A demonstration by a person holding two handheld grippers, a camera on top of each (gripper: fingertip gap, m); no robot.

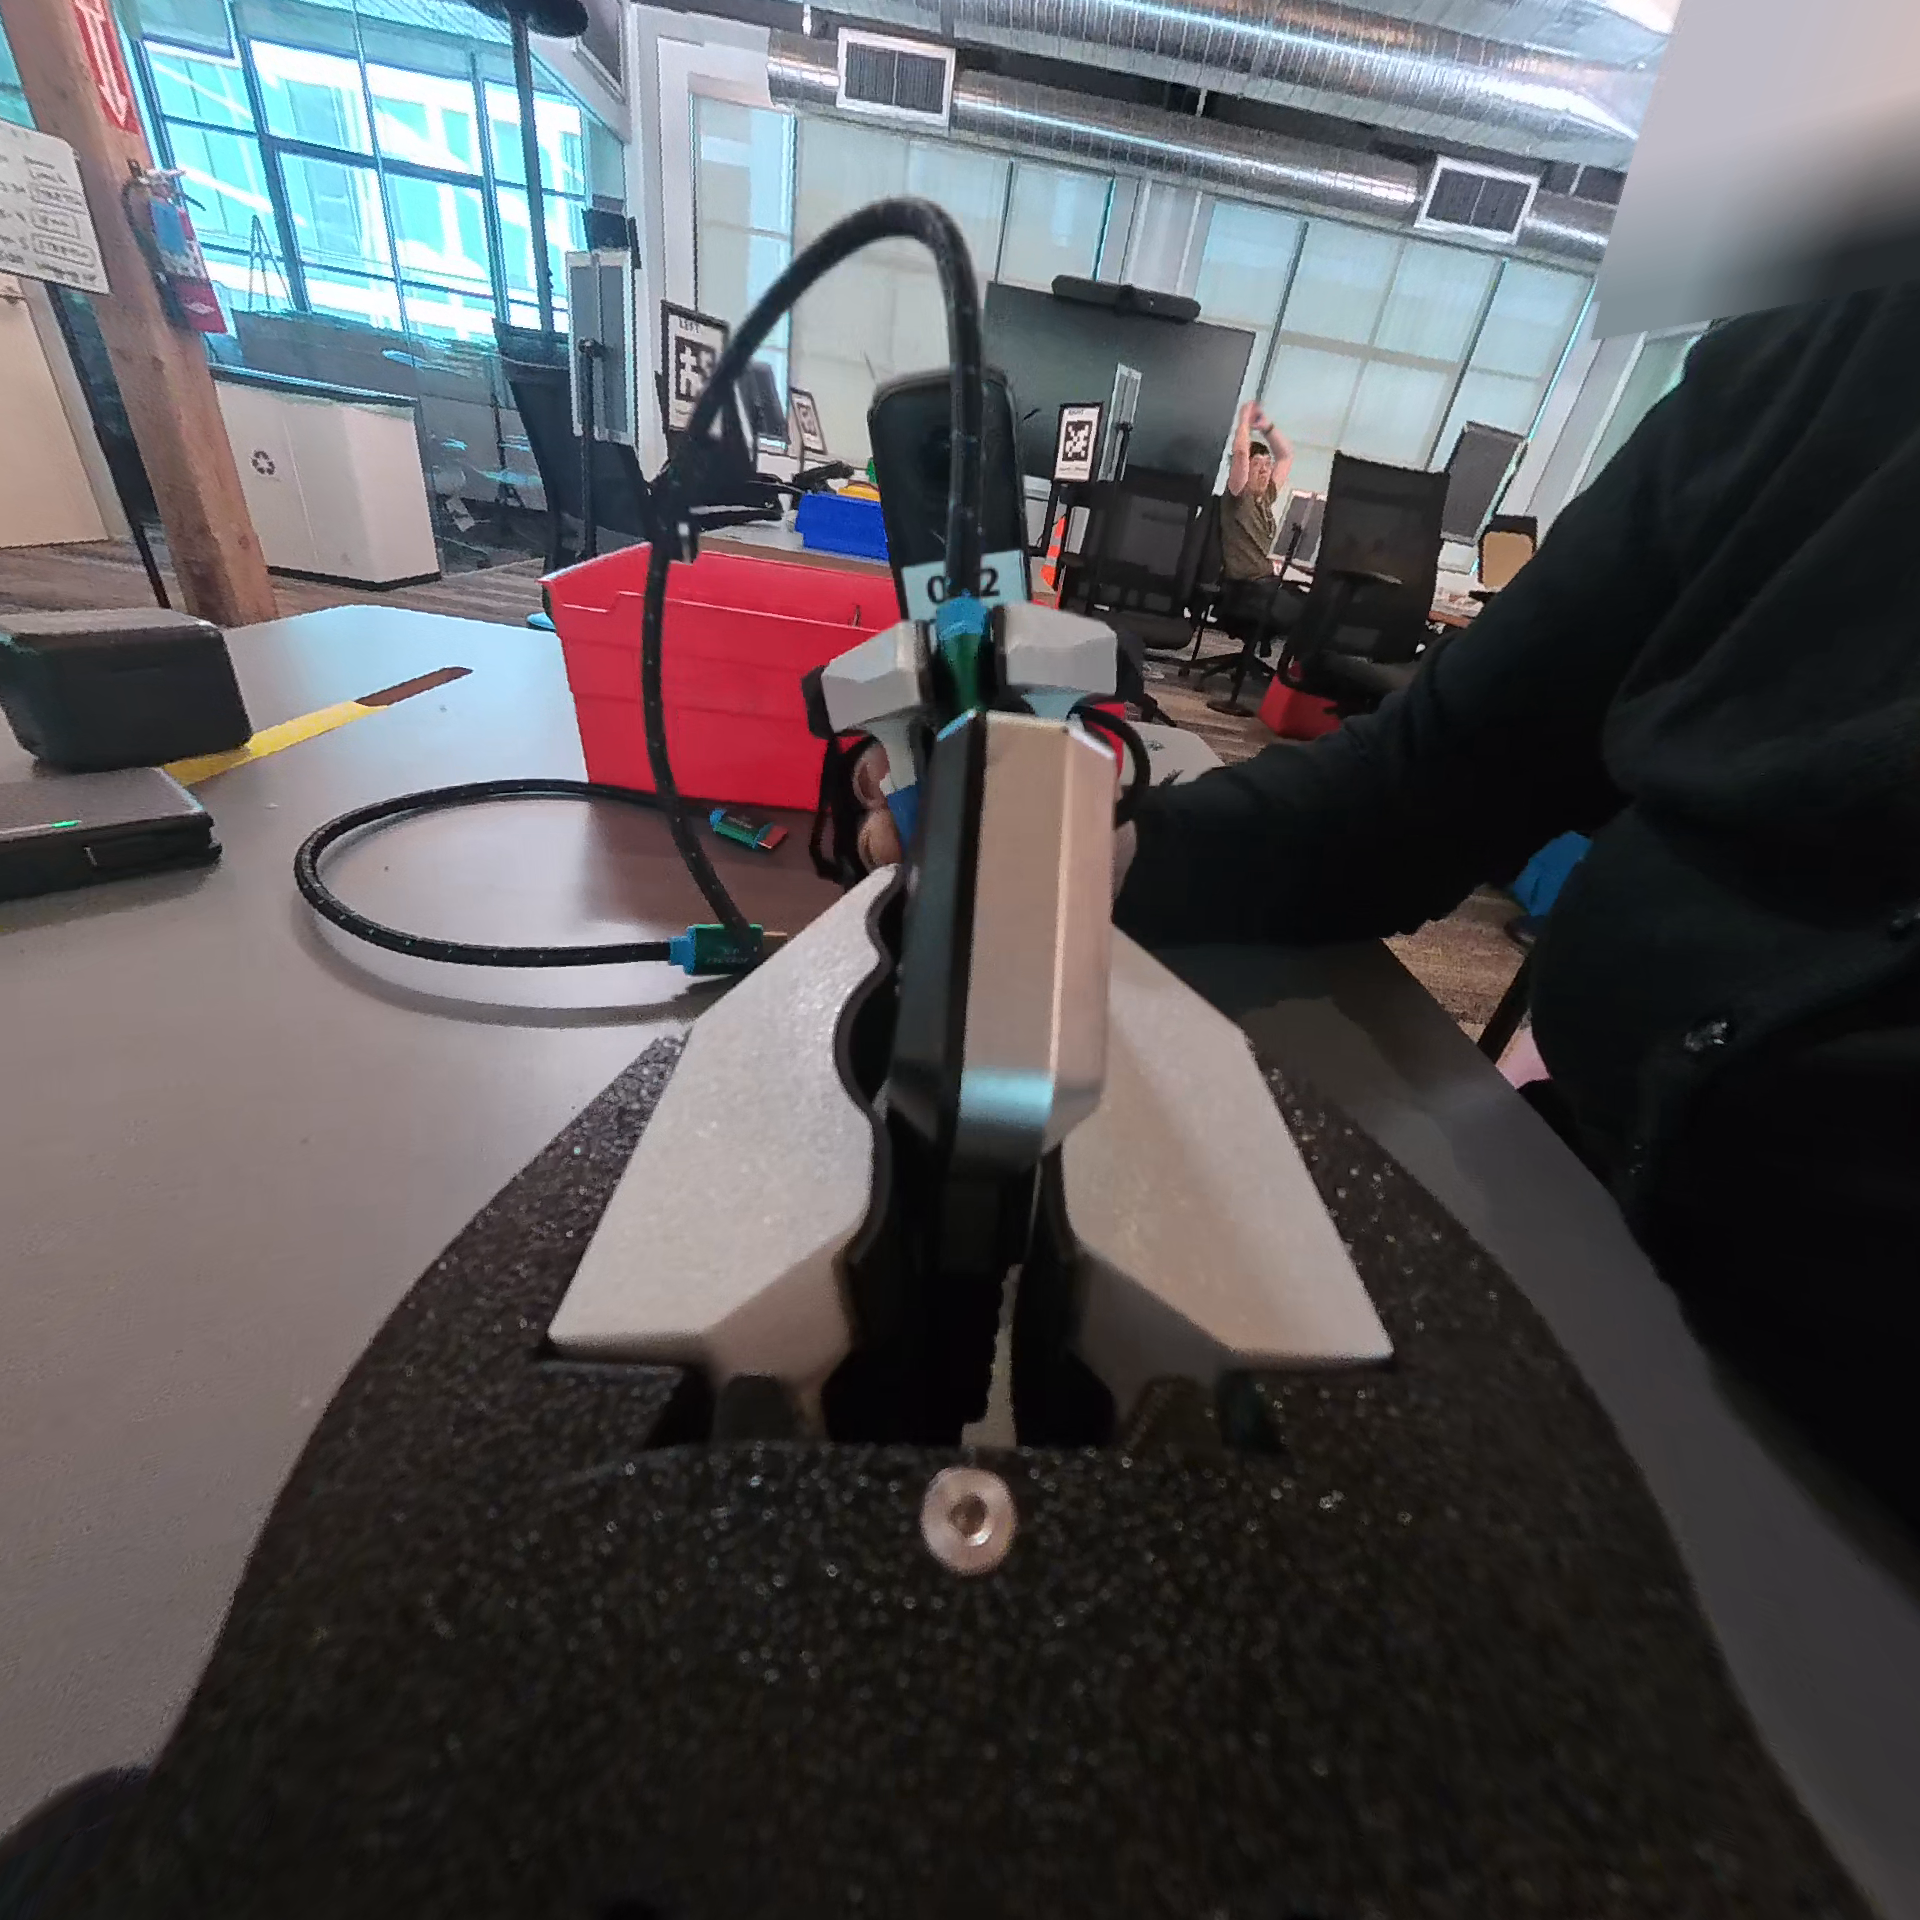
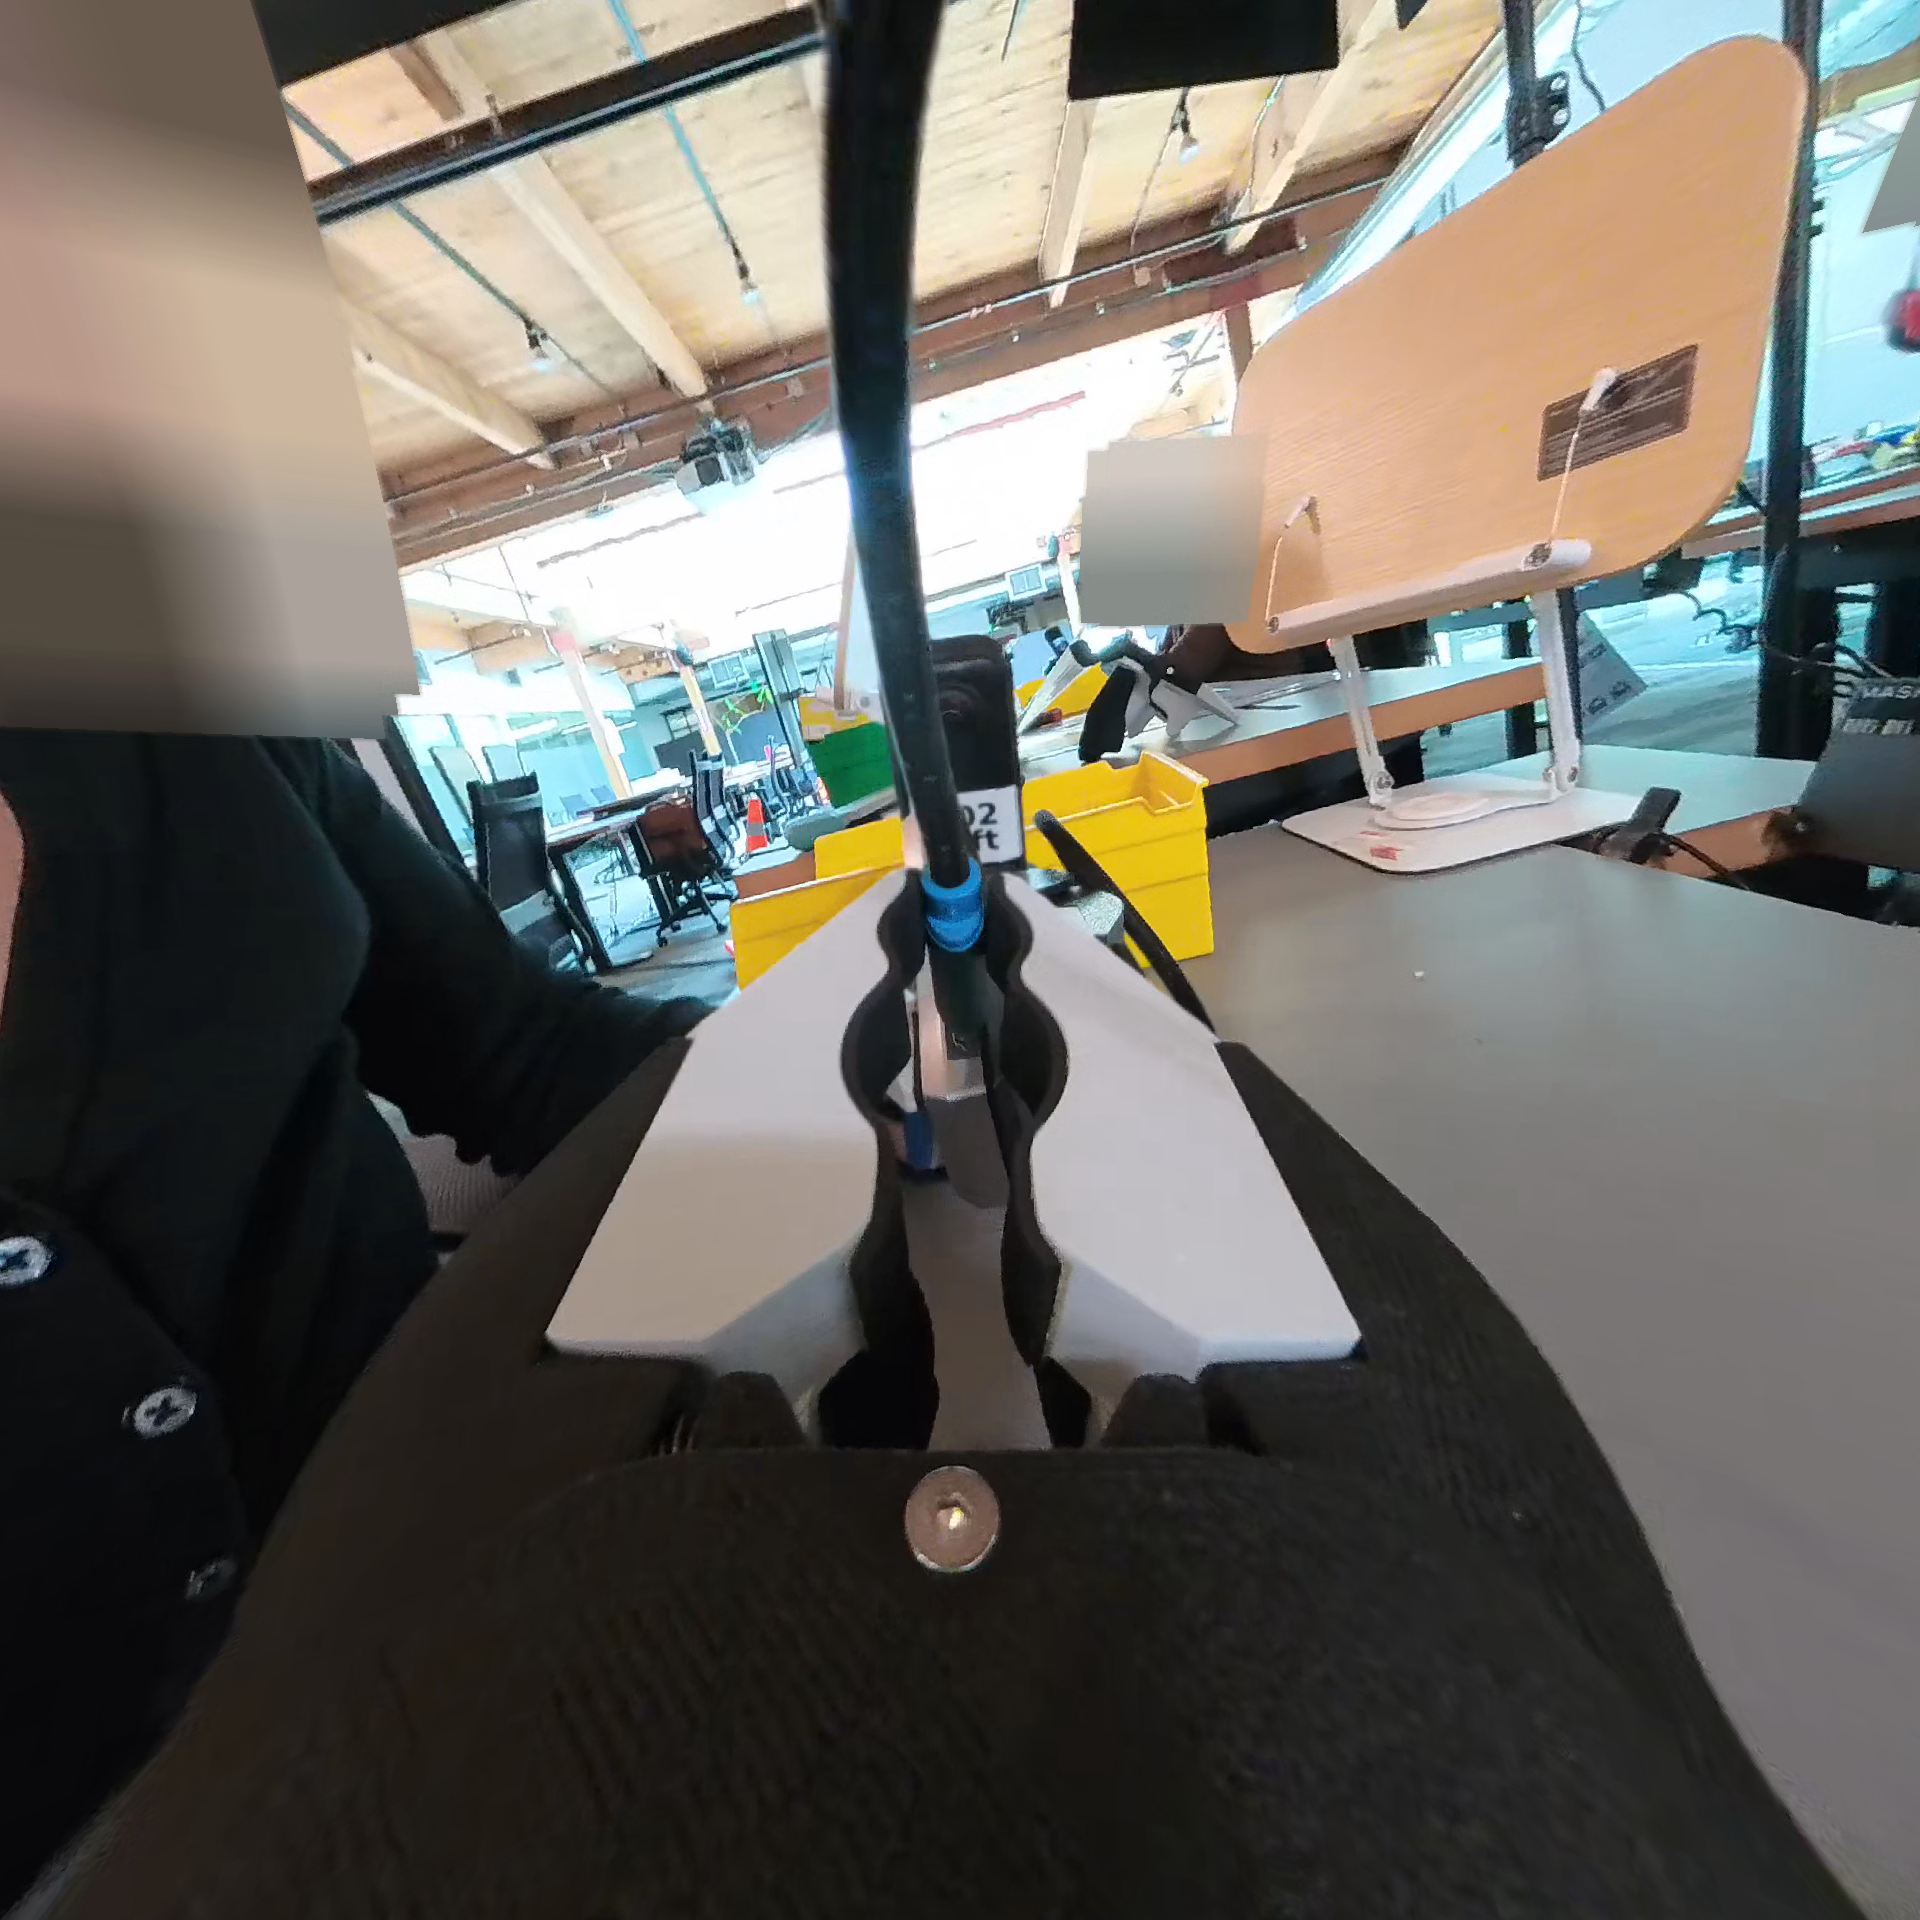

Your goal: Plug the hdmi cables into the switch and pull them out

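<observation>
Item: silver HDMI switch (image 1: pixel 1023 914), held edge-up in our left gripper (image 1: pixel 997 935) to steady it. Our right gripper (image 2: pixel 961 971) pinches a braided cable's green plug (image 2: pixel 961 987) at its port. Spare cable (image 1: pixel 457 914) lies on table (image 1: pixel 208 1143).

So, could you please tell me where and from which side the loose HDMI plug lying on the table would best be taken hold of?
Grip the green plug body, not the braided cable. It lies flat, its metal tip pointing right, so probably come from above, claw fingers closing across its two long sides, leaving the tip free for the switch.
</observation>
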